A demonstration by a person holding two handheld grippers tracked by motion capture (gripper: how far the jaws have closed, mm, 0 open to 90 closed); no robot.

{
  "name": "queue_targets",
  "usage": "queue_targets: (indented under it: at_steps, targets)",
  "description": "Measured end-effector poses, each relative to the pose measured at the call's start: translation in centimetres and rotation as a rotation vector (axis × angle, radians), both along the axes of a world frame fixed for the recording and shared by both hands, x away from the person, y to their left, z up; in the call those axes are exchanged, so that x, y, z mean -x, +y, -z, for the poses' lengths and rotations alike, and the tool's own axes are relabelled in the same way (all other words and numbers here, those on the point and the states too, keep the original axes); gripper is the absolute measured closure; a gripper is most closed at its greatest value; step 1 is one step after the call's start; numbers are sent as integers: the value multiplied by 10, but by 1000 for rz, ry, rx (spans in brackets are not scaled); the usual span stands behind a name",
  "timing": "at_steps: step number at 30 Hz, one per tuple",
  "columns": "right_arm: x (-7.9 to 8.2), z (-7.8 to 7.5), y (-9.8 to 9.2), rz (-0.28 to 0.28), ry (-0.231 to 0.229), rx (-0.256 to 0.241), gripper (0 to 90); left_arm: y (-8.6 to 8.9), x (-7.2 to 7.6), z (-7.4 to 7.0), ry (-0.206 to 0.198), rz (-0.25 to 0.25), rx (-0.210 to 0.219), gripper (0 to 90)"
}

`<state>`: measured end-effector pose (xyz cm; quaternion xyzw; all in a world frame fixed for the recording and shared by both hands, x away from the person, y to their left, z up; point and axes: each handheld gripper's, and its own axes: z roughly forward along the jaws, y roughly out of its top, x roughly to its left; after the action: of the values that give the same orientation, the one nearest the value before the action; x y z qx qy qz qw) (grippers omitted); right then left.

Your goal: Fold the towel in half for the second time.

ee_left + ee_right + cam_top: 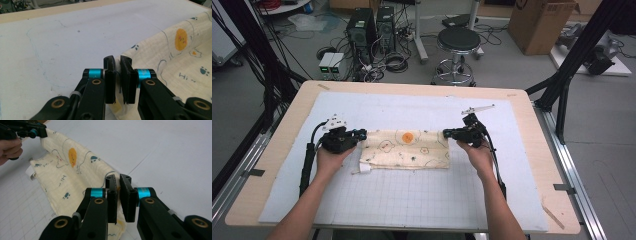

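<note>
**Two claws pinch a cloth**

The left gripper [360,134] sits at 9 o'clock on the white mat [412,200]. Its jaws are squeezed narrow on the cloth's corner. The folded yellow cloth [407,149] lies in the middle. At 3 o'clock, the right gripper [447,133] pinches the other corner.

The white mat [412,195] lies bare from 3 through 6 to 9 o'clock of the folded cloth [407,150], and bare again toward 12. The left gripper [362,134] and right gripper [447,133] block the cloth's two ends. A small white tag [364,169] juts at its 7 o'clock corner.
</note>
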<state>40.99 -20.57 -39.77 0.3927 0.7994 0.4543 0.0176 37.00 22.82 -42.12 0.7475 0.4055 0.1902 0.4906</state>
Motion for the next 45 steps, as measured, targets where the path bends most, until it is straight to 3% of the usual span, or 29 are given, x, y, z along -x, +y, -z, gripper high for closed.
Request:
queue_targets:
  at_steps: [5, 8, 21, 24, 38, 42, 45]
  targets:
    - [5, 10, -4, 12, 7, -23, 848, 3, 7, 4, -1, 17, 10, 821]
    - [9, 15, -6, 13, 13, -40, 848, 2, 11, 4, 1, 32, -10, 819]
    - [25, 19, -11, -25, -12, -69, 848, -1, 26, 0, -18, 86, -14, 817]
    - [31, 19, -11, -37, -13, -75, 848, 0, 31, 3, -5, 101, -34, 817]
    - [58, 33, -8, -87, -5, 4, 834, 1, 51, 17, 46, 166, -95, 798]
    - [64, 38, -11, -92, 6, -3, 759, 2, 54, 18, 66, 188, -85, 726]
    - [65, 34, -13, -91, -11, -32, 665, 4, 59, 11, 48, 192, -62, 651]
